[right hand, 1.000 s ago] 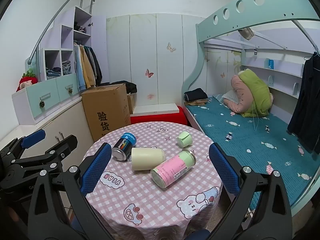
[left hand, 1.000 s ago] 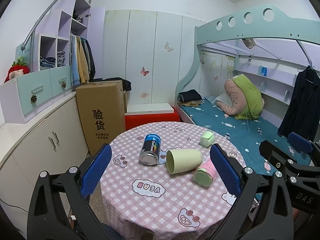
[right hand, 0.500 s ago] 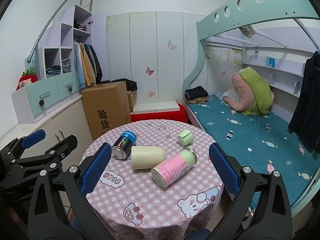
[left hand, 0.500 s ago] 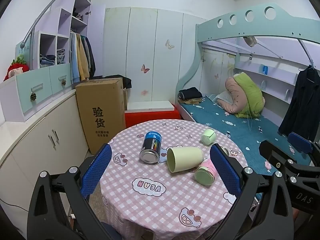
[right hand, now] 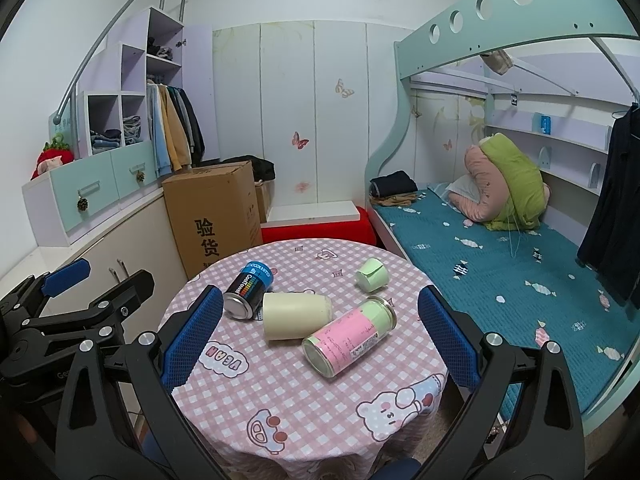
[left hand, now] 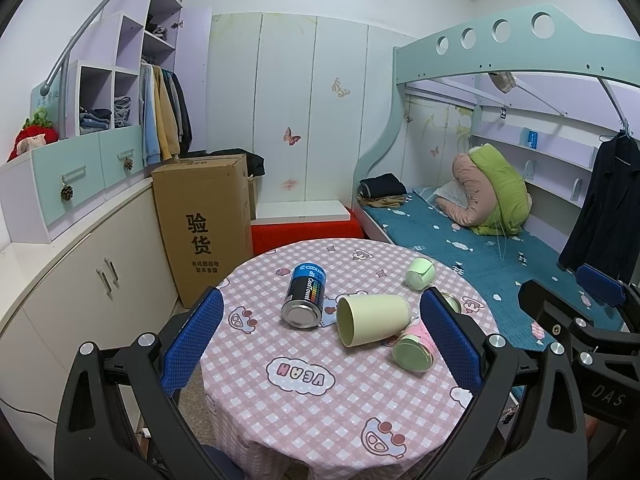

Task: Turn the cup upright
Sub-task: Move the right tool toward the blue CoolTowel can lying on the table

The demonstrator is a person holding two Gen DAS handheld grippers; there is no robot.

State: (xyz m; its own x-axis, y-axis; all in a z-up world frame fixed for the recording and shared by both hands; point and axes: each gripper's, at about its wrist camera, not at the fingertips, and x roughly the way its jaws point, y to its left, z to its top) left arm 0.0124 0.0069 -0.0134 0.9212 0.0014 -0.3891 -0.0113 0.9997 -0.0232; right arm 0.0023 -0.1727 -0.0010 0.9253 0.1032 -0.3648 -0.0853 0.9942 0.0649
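A pale yellow cup (left hand: 374,318) lies on its side in the middle of the round table (left hand: 320,412), its mouth toward the left wrist camera; it also shows in the right wrist view (right hand: 296,315). A small green cup (left hand: 419,273) lies tipped at the table's far right, also in the right wrist view (right hand: 373,275). My left gripper (left hand: 320,340) is open and empty, above the table's near edge. My right gripper (right hand: 316,342) is open and empty, also short of the cups.
A blue-and-black can (left hand: 304,295) lies left of the yellow cup. A pink-and-green jar (right hand: 349,335) lies right of it. A cardboard box (left hand: 204,224) and cabinets stand left of the table. A bunk bed (left hand: 480,248) is on the right.
Both grippers have crept slightly forward toward the table. The cups, can and jar have not moved.
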